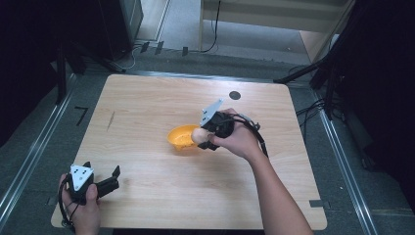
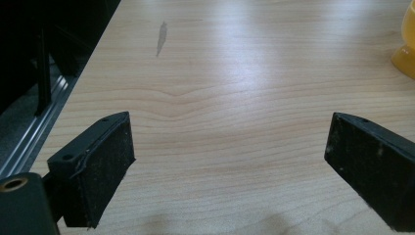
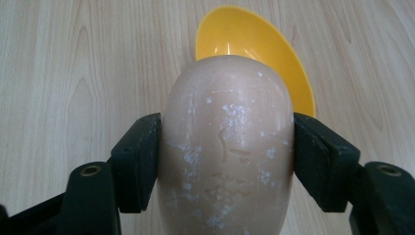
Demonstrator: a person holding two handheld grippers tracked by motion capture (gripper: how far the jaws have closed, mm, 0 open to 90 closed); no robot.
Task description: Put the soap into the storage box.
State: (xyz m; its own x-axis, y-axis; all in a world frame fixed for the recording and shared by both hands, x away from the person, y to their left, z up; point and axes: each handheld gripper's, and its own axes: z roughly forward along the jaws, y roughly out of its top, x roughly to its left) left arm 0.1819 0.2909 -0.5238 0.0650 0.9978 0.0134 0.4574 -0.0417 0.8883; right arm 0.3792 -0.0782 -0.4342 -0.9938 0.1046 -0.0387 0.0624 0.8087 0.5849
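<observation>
A pale beige egg (image 3: 227, 142) with white flecks is clamped between the jaws of my right gripper (image 3: 226, 161), which is shut on it. Beyond the egg lies a yellow bowl (image 3: 249, 44), open and with nothing in it. In the high view the right gripper (image 1: 204, 138) holds the egg (image 1: 198, 135) over the right rim of the yellow bowl (image 1: 182, 137) near the middle of the wooden table (image 1: 147, 107). My left gripper (image 1: 111, 179) rests low at the table's front left corner, its jaws wide apart (image 2: 227, 161) over bare wood.
A dark round mark (image 1: 235, 95) sits near the table's far edge, and a grey streak (image 1: 110, 120) marks the wood at the left. Metal rails run along both sides of the table. Cables lie on the floor beyond it.
</observation>
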